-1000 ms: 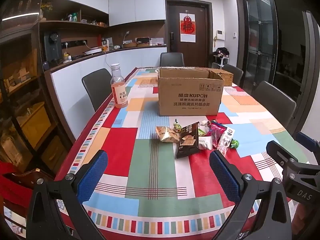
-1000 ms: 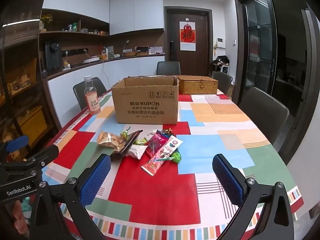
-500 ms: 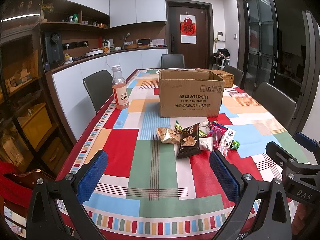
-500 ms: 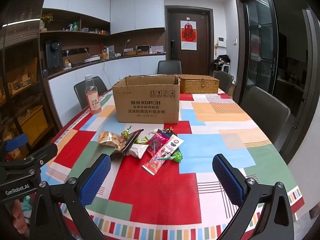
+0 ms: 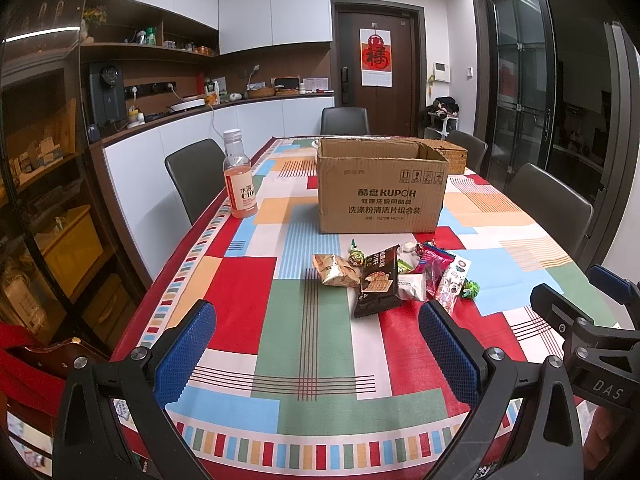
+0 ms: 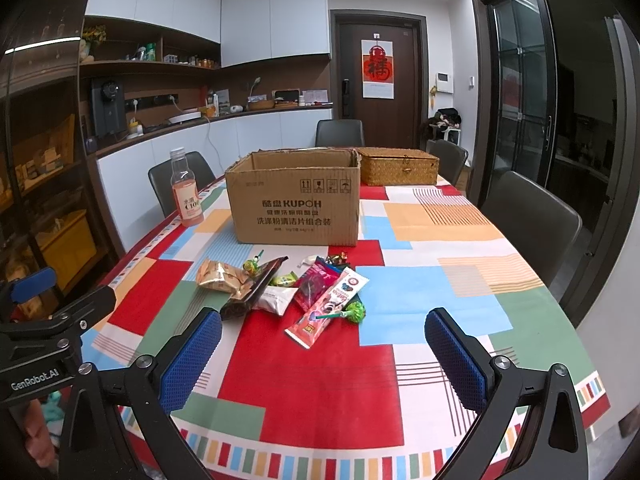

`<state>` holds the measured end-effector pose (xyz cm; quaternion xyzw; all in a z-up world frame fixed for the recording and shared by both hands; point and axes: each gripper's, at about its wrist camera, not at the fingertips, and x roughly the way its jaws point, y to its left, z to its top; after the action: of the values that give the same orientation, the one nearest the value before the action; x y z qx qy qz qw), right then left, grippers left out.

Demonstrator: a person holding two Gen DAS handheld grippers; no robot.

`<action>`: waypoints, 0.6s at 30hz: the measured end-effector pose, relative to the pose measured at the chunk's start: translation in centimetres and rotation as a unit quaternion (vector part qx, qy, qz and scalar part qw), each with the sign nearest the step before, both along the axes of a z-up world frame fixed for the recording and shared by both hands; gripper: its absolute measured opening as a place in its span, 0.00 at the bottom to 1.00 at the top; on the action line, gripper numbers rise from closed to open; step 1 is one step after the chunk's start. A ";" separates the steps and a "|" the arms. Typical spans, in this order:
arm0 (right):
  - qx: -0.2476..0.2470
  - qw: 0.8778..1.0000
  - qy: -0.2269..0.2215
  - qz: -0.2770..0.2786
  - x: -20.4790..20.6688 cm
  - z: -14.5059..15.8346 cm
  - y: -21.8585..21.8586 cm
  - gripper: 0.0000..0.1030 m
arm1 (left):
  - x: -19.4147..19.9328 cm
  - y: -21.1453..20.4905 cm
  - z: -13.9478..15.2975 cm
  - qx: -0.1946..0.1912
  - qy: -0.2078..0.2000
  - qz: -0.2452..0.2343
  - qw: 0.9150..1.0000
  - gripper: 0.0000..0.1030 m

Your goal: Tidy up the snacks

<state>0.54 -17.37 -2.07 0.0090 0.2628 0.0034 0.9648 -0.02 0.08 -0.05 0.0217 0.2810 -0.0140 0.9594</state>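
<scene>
The left claw (image 5: 316, 342) was held wide apart and empty, low over the tablecloth (image 5: 240, 300); the right claw (image 6: 324, 344) was spread just as wide, with nothing gripped. Ahead of both, well short of the cardboard box (image 6: 294, 206), the snacks (image 6: 288, 290) were heaped in a loose overlapping pile. To the left stood a bottle (image 5: 239, 176), well apart. A slip was judged likely: the thin, glossy packets lay flat and overlapping, so two could be pinched together or one pushed away. A tan packet (image 5: 334, 270), a dark wrapper (image 5: 376, 284), a red-and-white sachet (image 6: 326, 308) and a green lollipop (image 6: 354, 312) were seen.
</scene>
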 end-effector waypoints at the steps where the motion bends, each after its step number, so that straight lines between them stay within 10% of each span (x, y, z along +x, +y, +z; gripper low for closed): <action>1: 0.000 1.000 0.000 0.000 0.0 0.1 -0.1 1.00 | 0.0 0.0 0.0 0.000 0.000 0.000 1.000 1.00; 18: 0.000 1.000 0.002 0.001 0.0 -0.1 0.0 1.00 | 0.0 0.0 0.0 0.000 0.000 0.000 1.000 1.00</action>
<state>0.57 -17.32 -2.22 0.0090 0.2646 0.0044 0.9643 0.00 0.07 -0.05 0.0216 0.2809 -0.0140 0.9594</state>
